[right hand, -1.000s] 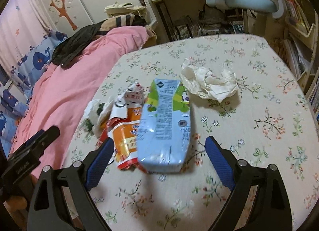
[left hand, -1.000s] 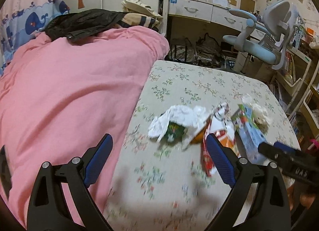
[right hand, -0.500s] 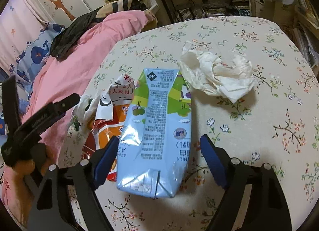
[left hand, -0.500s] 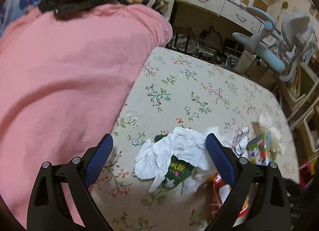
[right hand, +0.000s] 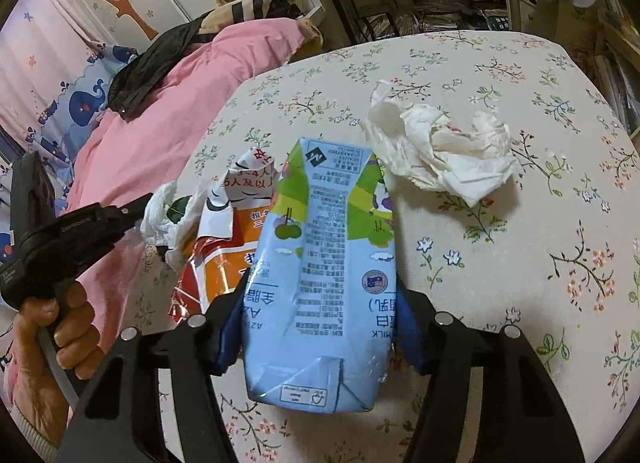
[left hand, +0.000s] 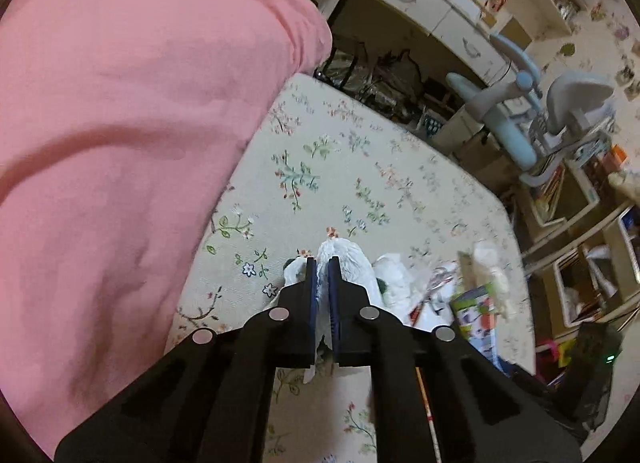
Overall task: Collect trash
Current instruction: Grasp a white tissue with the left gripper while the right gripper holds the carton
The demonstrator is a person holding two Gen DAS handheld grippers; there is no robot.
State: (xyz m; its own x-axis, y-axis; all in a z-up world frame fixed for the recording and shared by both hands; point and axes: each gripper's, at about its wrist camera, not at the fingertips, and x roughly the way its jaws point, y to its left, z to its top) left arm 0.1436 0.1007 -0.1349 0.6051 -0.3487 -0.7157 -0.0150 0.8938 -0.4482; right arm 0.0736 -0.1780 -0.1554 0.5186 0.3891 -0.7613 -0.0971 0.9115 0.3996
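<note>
The blue milk carton carries upside-down print: "MILK" near its lower right corner, "A2" at lower left, with Chinese characters; the torn orange-and-white wrapper beside it shows "3~4人" and "5人及以上"; other small print is unreadable.

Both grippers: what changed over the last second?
The left gripper came down over the white tissue wad and shut on it. The right gripper has just been closing on the milk carton, pads at its sides. The crumpled tissue and orange wrapper stayed.
</note>
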